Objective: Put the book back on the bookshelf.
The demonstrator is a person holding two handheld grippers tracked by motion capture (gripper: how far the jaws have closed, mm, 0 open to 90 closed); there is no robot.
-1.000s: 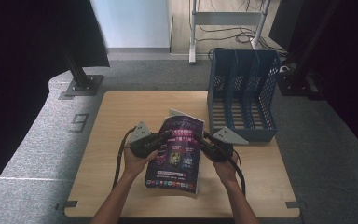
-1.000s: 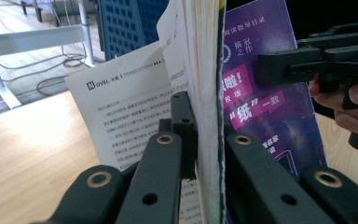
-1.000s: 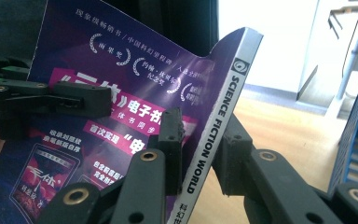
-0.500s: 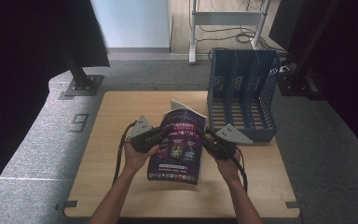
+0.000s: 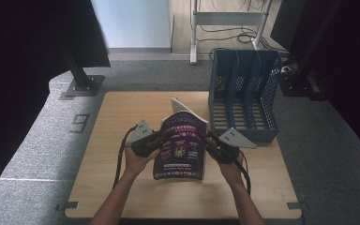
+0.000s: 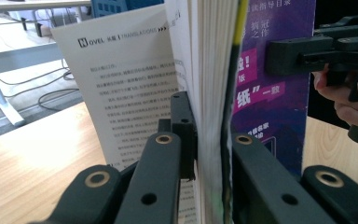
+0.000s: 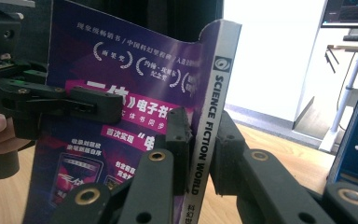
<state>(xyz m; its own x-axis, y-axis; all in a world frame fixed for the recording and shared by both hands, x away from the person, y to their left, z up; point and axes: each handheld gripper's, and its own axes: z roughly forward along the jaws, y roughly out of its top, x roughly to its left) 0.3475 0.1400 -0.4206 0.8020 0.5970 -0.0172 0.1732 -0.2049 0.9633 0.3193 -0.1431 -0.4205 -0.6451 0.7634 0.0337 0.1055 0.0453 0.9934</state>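
Blue three-slot file rack [image 5: 243,101] stood upright at far right of wooden table [image 5: 122,117]. Grey carpet [image 5: 42,140] bore marking "9" [image 5: 80,123] left of table. White desk frame [image 5: 227,18] and loose cables [image 5: 225,33] lay beyond; black stand base [image 5: 82,84] at left.

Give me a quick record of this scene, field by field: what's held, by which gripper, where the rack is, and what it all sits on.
held item: magazine, purple cover, lifted upright off the table
left gripper: shut on the magazine's page edge
right gripper: jaws have just been closing, now shut on the spine
loose page: one white page fanned away from the rest
rack: blue file rack, slots look empty, beyond the magazine at the right
surface: wooden table
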